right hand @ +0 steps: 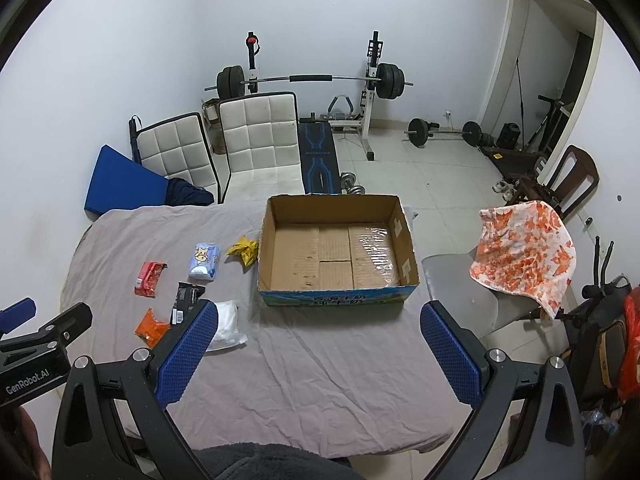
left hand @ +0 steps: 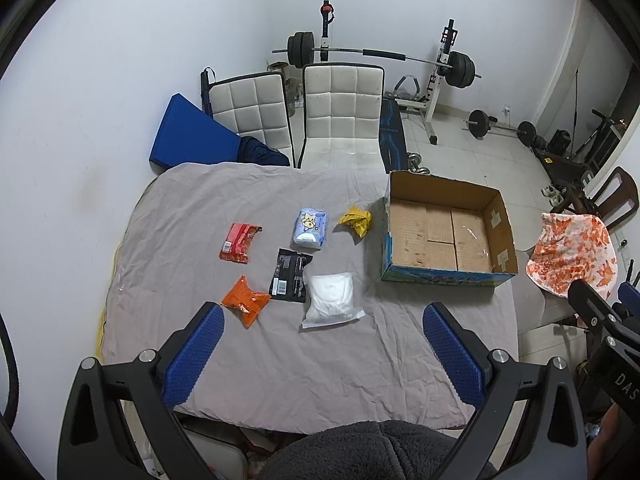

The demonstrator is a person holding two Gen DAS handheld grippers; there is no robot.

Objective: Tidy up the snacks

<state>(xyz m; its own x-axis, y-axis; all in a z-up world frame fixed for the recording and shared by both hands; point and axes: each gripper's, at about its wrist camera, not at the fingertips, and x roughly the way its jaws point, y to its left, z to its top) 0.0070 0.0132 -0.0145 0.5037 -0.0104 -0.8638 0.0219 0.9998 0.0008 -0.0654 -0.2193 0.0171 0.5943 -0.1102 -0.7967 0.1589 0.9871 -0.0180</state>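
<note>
Several snack packs lie on the grey-covered table (left hand: 280,360): a red pack (left hand: 239,242), an orange pack (left hand: 245,303), a black pack (left hand: 289,275), a white pouch (left hand: 331,300), a pale blue pack (left hand: 309,228) and a yellow pack (left hand: 357,220). To their right stands an empty open cardboard box (left hand: 444,236) (right hand: 336,256). My left gripper (left hand: 324,356) hovers open above the table's near edge, nothing between its fingers. My right gripper (right hand: 320,356) is also open and empty, in front of the box; its left finger (right hand: 188,352) overlaps the white pouch (right hand: 228,324).
Two white padded chairs (left hand: 340,116) and a blue pad (left hand: 192,136) stand behind the table. A grey chair with an orange-patterned towel (right hand: 524,256) sits to the right. Weight bench, barbells (right hand: 308,78) and dumbbells fill the tiled floor beyond. A dark fleece sleeve (left hand: 360,452) is at the bottom.
</note>
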